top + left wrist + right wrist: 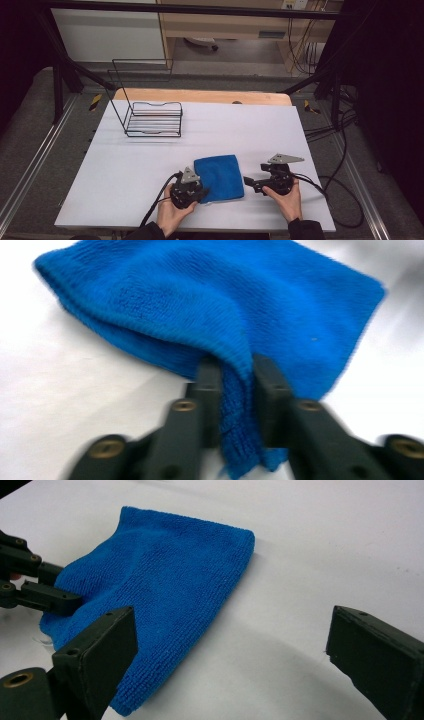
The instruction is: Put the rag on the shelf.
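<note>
Two grippers: both work a folded blue cloth lying on the near middle of the white bench.
Left gripper: jaws pinched together on a bunched fold at the cloth's near left edge; in the left gripper view the fabric is squeezed between the two black fingers and hangs out below them.
Right gripper: jaws spread wide, nothing between them; in the right gripper view the cloth lies ahead and to one side of the gap, near one finger, not inside the span.
Cloth position: flat apart from the pinched edge, between the two hands, touching the left gripper and just beside the right one.
Step in hand, as I judge it: securing the left edge so the cloth can be lifted or folded.
How to do it well: keep the pinch deep enough to hold every layer, lift gently so the fold does not slide out, and bring the right gripper onto the opposite edge squarely before closing.
Elsewhere: a black wire rack stands well apart at the far left of the bench.
</note>
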Available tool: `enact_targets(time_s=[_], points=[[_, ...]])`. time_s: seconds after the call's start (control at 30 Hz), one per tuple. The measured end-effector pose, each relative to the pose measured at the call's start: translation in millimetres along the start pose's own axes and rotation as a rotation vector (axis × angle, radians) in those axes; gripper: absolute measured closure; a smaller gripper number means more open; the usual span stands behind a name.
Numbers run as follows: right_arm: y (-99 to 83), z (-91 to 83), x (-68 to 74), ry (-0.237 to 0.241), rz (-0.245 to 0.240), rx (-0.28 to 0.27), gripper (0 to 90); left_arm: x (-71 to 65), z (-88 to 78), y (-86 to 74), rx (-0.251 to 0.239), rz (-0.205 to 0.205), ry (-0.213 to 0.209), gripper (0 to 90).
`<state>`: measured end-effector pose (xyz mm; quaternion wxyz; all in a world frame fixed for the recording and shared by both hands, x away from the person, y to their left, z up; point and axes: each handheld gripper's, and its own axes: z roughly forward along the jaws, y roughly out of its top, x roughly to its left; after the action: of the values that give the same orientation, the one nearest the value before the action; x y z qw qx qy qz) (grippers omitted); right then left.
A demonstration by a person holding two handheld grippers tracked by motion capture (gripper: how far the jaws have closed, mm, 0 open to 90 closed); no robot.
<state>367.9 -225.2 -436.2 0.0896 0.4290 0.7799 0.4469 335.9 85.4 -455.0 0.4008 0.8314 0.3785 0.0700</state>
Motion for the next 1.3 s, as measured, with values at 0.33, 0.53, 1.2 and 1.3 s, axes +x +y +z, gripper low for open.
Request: enact_targets(time_s=[0.33,0.53,1.2,1.3], points=[[0.0,-0.9,0.1,0.002,-0.002,-0.001,6.5,2.5,-5.4,4.4,0.008,-0.003,-0.020,83.2],[0.2,-1.3,0.8,0.007,0.007,-0.004,6.5,12.8,-24.5,10.1,0.021,-0.006,-0.041,83.4],[8.8,12.0,20.4,0.024,-0.023,-0.004,6.5,56.6,-75.8,-33.4,0.060,-0.046,0.018,80.9],[9.7,13.2,21.7,0.027,-0.022,-0.010,6.4,58.0,-79.8,-32.6,0.042,-0.037,0.014,74.4]])
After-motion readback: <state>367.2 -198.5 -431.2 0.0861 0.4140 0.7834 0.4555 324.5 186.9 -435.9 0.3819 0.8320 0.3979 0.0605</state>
